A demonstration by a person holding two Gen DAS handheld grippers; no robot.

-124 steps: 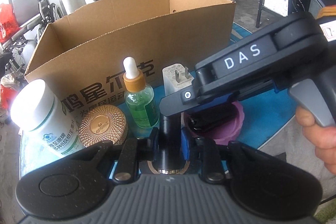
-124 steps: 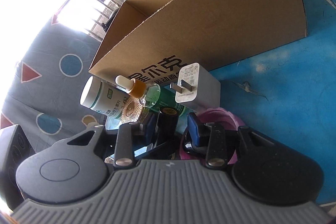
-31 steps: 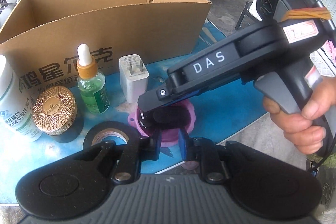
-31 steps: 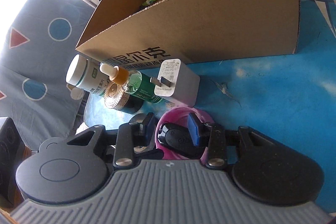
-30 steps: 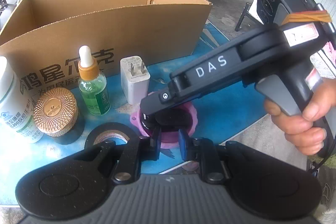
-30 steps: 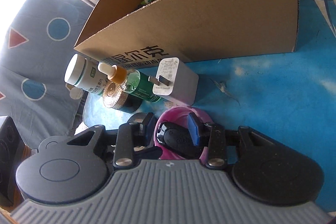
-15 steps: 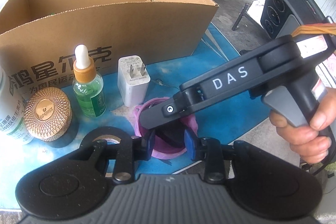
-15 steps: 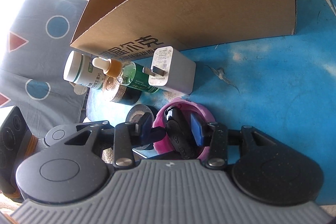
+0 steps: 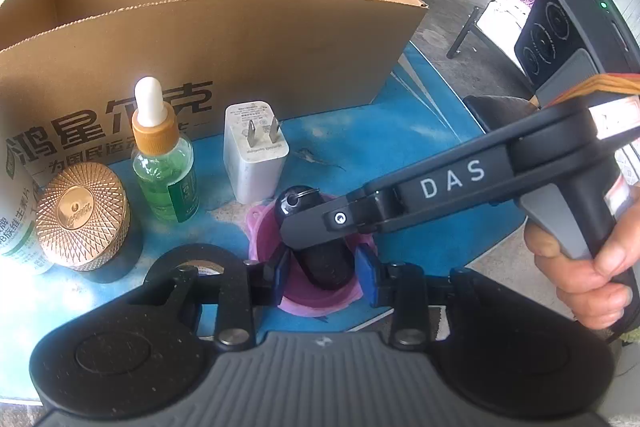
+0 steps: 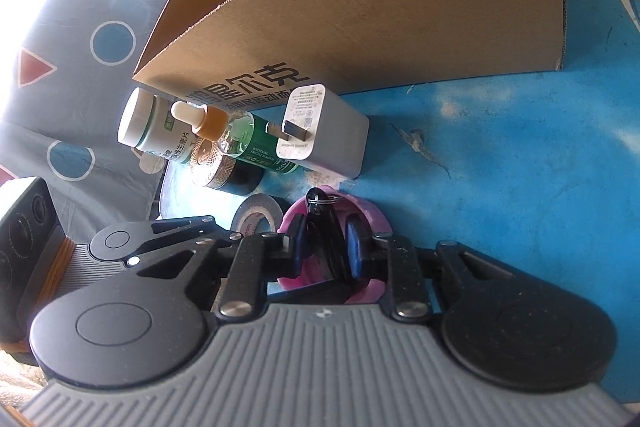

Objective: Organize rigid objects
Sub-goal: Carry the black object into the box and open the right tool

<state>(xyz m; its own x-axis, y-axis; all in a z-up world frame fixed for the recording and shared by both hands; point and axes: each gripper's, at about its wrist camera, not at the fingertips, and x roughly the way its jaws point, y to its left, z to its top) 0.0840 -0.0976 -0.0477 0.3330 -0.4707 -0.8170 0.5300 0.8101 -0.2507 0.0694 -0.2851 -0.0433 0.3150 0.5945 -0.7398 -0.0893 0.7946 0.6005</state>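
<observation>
A black key fob (image 9: 298, 201) (image 10: 322, 227) stands tilted in a small pink bowl (image 9: 260, 227) (image 10: 370, 215) on the blue table. My right gripper (image 10: 324, 247) is shut on the key fob, one pad on each side. In the left wrist view the right gripper (image 9: 316, 227) reaches in from the right over the bowl. My left gripper (image 9: 322, 271) is open, its blue pads (image 9: 366, 269) on either side of the bowl, not pressing it.
A white charger (image 9: 254, 151), a green dropper bottle (image 9: 164, 163), a gold-lidded jar (image 9: 80, 215), a white pill bottle (image 9: 12, 219) and a black tape roll (image 10: 256, 215) stand before an open cardboard box (image 9: 240, 39). The table edge is close on the right.
My right gripper has closed on the key fob and tipped it up in the bowl. My left gripper has opened and now straddles the pink bowl.
</observation>
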